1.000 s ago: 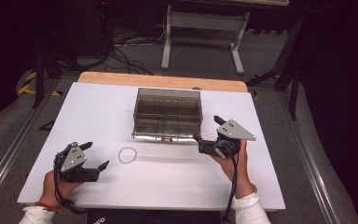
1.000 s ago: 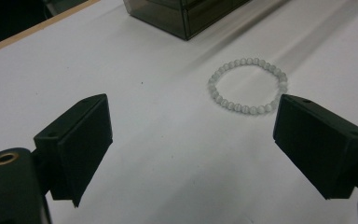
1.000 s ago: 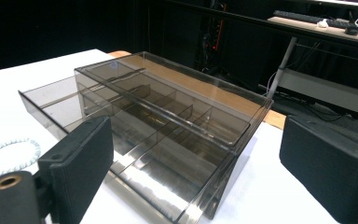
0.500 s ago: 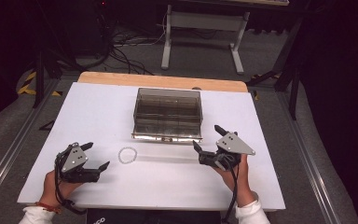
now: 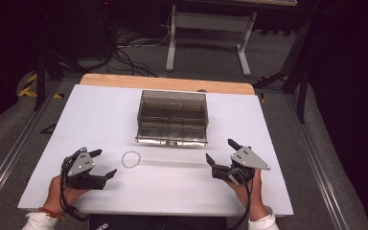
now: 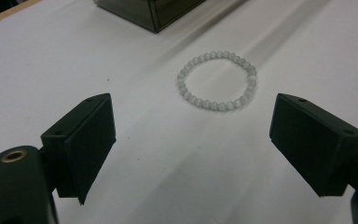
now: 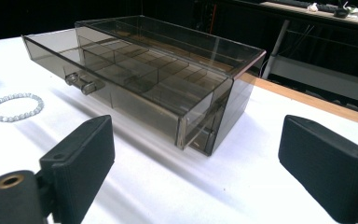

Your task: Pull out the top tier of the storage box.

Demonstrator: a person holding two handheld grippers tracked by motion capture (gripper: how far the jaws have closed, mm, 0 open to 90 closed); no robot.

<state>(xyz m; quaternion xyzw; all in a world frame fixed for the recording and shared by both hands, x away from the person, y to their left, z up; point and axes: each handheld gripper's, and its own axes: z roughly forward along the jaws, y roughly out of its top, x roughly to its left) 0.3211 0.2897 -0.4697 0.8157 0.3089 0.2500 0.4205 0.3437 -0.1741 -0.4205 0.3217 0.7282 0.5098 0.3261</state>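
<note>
High view: my left gripper (image 5: 103, 163) rests on the white table (image 5: 100, 115), jaws wide apart and empty, just beside the pale beaded bracelet (image 5: 130, 159). My right gripper (image 5: 221, 152) is likewise wide open and empty, near the smoky transparent plastic drawer box (image 5: 172, 117), whose drawer is pulled partly out.

White rectangular tabletop (image 5: 124, 115), light wooden strip (image 5: 124, 80) along its far edge. Grey metal stand (image 5: 206, 33) and black cables (image 5: 129, 45) on floor beyond.

Dark lab; floor cables (image 5: 124, 50); white work table (image 5: 100, 115).
</note>
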